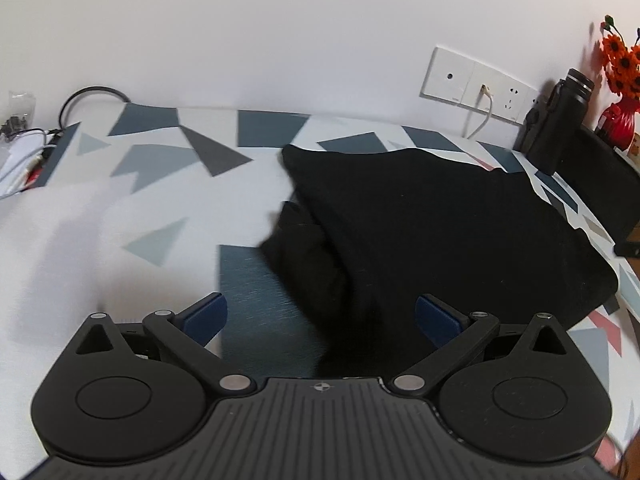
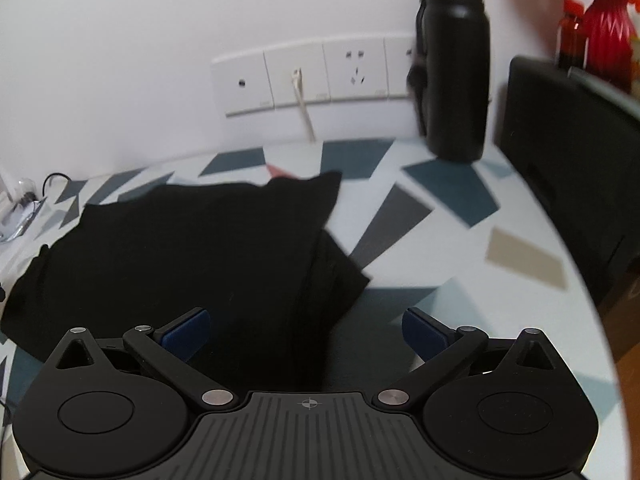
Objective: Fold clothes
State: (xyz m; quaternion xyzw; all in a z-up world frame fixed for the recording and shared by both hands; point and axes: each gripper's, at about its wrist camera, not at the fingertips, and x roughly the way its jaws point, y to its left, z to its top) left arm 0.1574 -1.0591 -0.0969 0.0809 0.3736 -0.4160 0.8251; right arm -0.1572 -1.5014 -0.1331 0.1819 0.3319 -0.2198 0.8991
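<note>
A black garment (image 1: 440, 224) lies partly folded on a table covered with a white cloth printed with grey and blue triangles (image 1: 160, 184). In the left wrist view its bunched left edge runs down between the blue pads of my left gripper (image 1: 320, 316), which stands open above the cloth. The right wrist view shows the same garment (image 2: 180, 248) spread to the left, with a folded flap reaching the gap of my right gripper (image 2: 306, 328). That gripper is open too, with nothing clamped.
A black bottle (image 2: 454, 68) stands at the back right by a wall socket strip (image 2: 304, 76) with a plugged cable. A dark chair back (image 2: 560, 152) and a red vase with orange flowers (image 1: 618, 80) are at the right. Cables (image 1: 32, 152) lie far left.
</note>
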